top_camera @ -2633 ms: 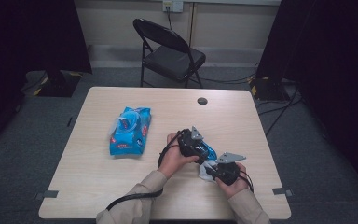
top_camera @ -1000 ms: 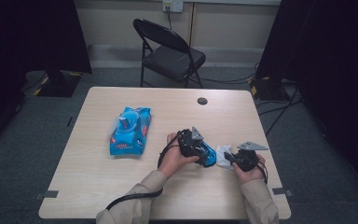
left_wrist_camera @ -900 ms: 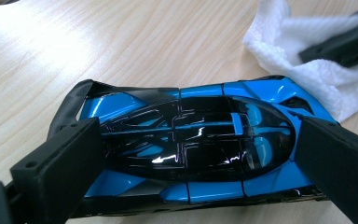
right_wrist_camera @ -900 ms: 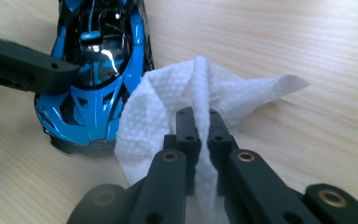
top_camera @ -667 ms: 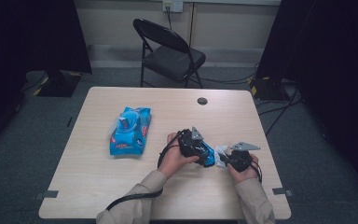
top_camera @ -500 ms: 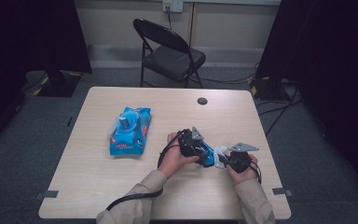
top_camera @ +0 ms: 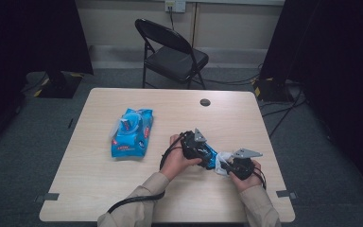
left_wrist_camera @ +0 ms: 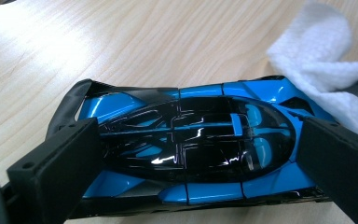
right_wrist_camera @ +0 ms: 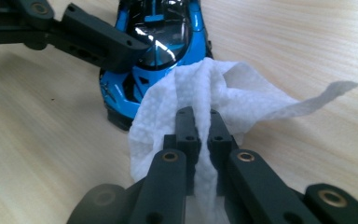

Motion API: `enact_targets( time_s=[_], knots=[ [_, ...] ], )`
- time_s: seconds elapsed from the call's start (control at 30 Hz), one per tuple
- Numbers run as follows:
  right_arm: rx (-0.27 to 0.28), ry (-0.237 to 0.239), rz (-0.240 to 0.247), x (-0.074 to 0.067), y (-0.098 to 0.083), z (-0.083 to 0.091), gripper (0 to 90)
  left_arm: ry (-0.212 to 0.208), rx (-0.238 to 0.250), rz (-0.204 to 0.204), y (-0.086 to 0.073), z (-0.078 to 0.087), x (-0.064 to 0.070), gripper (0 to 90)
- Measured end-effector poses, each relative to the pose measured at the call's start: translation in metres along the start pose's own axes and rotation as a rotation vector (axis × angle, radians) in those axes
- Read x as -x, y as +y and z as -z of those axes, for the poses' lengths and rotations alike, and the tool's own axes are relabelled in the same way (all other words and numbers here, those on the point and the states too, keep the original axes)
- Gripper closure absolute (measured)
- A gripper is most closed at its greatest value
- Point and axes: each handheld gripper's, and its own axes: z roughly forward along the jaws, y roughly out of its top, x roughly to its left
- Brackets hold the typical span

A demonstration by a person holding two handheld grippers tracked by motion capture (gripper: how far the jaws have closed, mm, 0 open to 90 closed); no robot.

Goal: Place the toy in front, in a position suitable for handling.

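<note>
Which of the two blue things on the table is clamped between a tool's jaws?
The toy car, gripped front and back by the left tool. The blue wipes pack lies apart, untouched, farther left on the table.

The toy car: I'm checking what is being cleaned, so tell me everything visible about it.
The toy car is a glossy blue and black sports model, plastic by its look, upright on the wooden table. The left tongs clamp its two sides. A white wipe, pinched in the right tongs, lies against one end of it.
</note>
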Motion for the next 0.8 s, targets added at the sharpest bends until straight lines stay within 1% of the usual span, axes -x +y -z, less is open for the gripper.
enact_targets(
  time_s=[0.3,0.43,0.8],
  knots=[
    [-0.008,0.006,0.013,-0.010,-0.002,0.003,88.2,-0.001,-0.006,-0.004,0.000,0.000,0.000,0.0],
    [-0.010,0.013,0.001,-0.012,-0.003,0.004,88.2,0.000,-0.006,-0.001,0.001,0.000,0.000,0.0],
    [-0.024,0.040,-0.003,-0.017,-0.003,0.005,88.3,0.000,-0.007,0.002,0.001,0.000,0.000,0.0]
  ],
)
